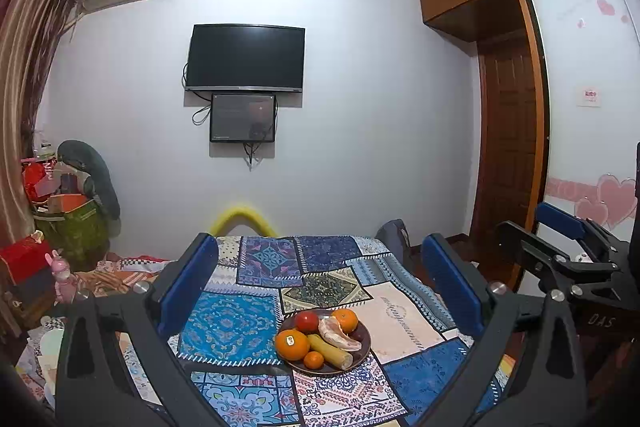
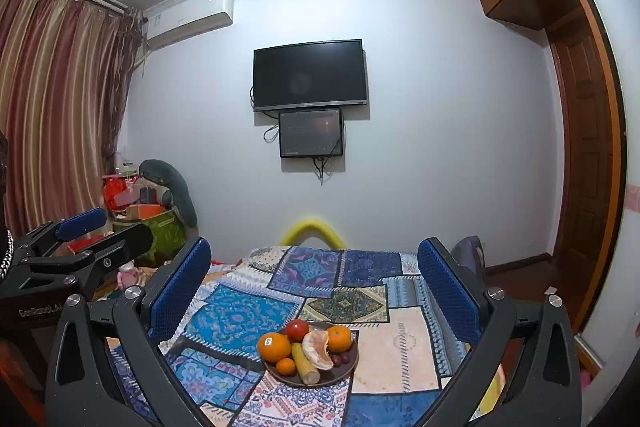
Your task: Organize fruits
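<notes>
A dark brown plate (image 1: 362, 349) (image 2: 347, 367) sits on a patchwork tablecloth. On it lie a large orange with a sticker (image 1: 292, 345) (image 2: 273, 347), a second orange (image 1: 345, 319) (image 2: 339, 338), a small mandarin (image 1: 313, 360) (image 2: 285, 366), a red tomato (image 1: 307, 321) (image 2: 297, 330), a peeled banana (image 1: 330, 350) (image 2: 305, 363) and a peeled pomelo piece (image 1: 335, 334) (image 2: 317, 349). Small dark red fruits (image 2: 340, 359) lie at the plate's right. My left gripper (image 1: 320, 283) is open and empty, held above and short of the plate. My right gripper (image 2: 316, 287) is open and empty, likewise. Each shows in the other's view (image 1: 560, 227) (image 2: 80, 227).
The patchwork cloth (image 1: 248, 323) (image 2: 400, 347) covers a small table. A yellow foam loop (image 1: 242, 219) stands behind it. Boxes and bags (image 1: 60, 219) pile at the left by the curtain. A wardrobe and a wooden door (image 1: 508, 155) are at the right.
</notes>
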`<state>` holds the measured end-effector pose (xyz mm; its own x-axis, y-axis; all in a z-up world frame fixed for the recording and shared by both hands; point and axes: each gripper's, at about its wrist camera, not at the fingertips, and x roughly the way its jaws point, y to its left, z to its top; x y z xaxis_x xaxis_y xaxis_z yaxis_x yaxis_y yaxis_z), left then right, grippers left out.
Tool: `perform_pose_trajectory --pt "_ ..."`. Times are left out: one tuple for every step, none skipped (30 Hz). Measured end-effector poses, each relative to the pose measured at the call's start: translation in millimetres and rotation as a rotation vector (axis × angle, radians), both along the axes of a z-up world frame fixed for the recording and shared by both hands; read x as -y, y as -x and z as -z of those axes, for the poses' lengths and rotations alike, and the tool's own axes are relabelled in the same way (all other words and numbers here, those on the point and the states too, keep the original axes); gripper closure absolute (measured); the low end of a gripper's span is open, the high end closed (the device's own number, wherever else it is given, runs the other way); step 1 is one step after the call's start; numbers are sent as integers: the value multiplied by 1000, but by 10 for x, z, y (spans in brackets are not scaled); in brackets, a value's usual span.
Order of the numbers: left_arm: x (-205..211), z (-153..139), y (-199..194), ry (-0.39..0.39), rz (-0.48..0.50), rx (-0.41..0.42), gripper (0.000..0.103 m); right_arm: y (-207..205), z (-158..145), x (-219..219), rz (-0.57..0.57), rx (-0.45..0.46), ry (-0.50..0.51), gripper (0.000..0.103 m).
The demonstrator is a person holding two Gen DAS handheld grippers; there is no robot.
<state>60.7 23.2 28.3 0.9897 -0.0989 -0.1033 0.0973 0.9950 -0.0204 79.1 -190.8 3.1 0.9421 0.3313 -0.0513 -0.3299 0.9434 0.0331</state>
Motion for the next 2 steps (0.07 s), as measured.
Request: perform_pose_trajectory --pt "8 1 -2 0 1 -2 0 -2 2 1 1 -1 0 0" --pt "7 1 -11 -1 3 -6 0 -5 6 -1 1 -3 0 0"
